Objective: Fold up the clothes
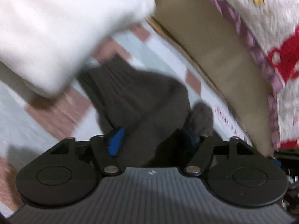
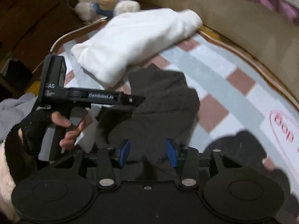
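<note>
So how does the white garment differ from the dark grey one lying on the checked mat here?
The white garment is a smooth, compact folded bundle; the dark grey garment is ribbed knit, rumpled and unfolded. The white one lies clear of both grippers; the grey one sits between the right gripper's open jaws. Both rest on the checked mat.

Each view is taken from just behind its tool, angled down, close over the bed; the dark garment (image 1: 142, 100) (image 2: 164, 100) and white cloth (image 1: 56, 28) (image 2: 130, 46) ahead are shared.
</note>
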`<state>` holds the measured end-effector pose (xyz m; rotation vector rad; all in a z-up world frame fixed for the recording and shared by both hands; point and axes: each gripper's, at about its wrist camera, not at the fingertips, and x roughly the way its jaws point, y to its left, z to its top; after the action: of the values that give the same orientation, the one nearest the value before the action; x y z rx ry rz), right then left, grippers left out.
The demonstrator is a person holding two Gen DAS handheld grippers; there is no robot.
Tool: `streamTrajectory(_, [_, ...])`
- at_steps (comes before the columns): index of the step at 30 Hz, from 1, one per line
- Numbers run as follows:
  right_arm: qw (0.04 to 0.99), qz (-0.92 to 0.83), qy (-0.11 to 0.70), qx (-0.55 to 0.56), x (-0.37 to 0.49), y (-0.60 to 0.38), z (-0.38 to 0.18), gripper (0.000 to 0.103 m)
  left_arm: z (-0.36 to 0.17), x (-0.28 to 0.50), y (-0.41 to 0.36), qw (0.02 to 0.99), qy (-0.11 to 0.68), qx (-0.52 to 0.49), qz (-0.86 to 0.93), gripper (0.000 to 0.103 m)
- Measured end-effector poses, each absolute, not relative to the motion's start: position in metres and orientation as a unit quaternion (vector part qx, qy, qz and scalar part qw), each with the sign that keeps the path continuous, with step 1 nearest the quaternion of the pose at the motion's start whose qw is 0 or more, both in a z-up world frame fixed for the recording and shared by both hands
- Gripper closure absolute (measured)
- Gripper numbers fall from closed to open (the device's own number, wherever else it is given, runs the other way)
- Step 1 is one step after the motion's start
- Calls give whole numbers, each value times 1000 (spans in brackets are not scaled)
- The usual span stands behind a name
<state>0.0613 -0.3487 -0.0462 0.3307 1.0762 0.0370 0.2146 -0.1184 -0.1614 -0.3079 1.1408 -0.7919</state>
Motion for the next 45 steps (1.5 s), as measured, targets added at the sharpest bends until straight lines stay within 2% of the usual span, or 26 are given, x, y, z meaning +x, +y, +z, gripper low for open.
streamTrajectory(1, [845,3,505,172,60,-357,-53,54,-161,211,-121,761,519,-134,-365,39])
streamTrajectory(2, [844,-10,500,192,59,-367,-59,53,-160,210,-122,762,514,-131,-371,55])
streamTrajectory(3, [841,-21,495,218,59,-378,-67,52,-159,211,-122,761,510,-133,-378,82])
streamTrajectory(4, [836,-32,488,248,59,-389,-76,52,-159,212,-121,759,505,-139,-386,89])
streamTrajectory(10, [809,-66,403,422,50,-426,-103,51,-152,216,-109,725,474,-235,-440,90])
streamTrajectory(13, [825,-8,389,410,54,-405,-88,51,-153,221,-104,696,466,-294,-460,90])
streamTrajectory(15, [857,54,417,299,61,-369,-67,47,-157,224,-104,671,475,-332,-462,90])
streamTrajectory(16, [869,80,431,227,63,-348,-57,44,-159,225,-104,661,479,-345,-463,90])
streamTrajectory(18, [890,97,443,52,58,-299,-44,44,-160,224,-104,650,486,-357,-461,90])
streamTrajectory(22, [897,80,434,-25,53,-256,-51,43,-152,219,-103,651,484,-358,-462,90])
streamTrajectory(25, [886,86,441,-115,56,-224,-69,37,-150,219,-100,641,477,-375,-470,90])
streamTrajectory(27, [876,89,441,-173,58,-204,-80,37,-146,217,-99,637,469,-380,-480,90])
streamTrajectory(29, [871,86,428,-227,57,-192,-92,42,-142,215,-97,632,459,-385,-492,90])
streamTrajectory(30, [871,78,415,-249,57,-188,-95,51,-139,214,-96,630,450,-387,-501,90])
streamTrajectory(31, [881,58,395,-254,58,-191,-90,81,-134,213,-94,631,434,-390,-511,90])
streamTrajectory(32, [890,37,385,-244,62,-196,-83,95,-127,211,-91,636,413,-393,-520,90])
streamTrajectory(35, [920,-32,354,-164,70,-232,-54,94,-107,206,-81,643,346,-401,-554,90])
streamTrajectory(39, [923,-149,351,-56,74,-302,-35,94,-90,199,-76,671,296,-380,-564,82])
streamTrajectory(40, [916,-177,358,-36,73,-321,-38,94,-88,198,-77,680,296,-370,-560,79])
streamTrajectory(42, [897,-228,379,-1,68,-360,-49,95,-92,199,-85,703,321,-341,-535,65])
streamTrajectory(45, [847,-268,455,68,65,-411,-83,95,-101,201,-98,738,364,-287,-491,63])
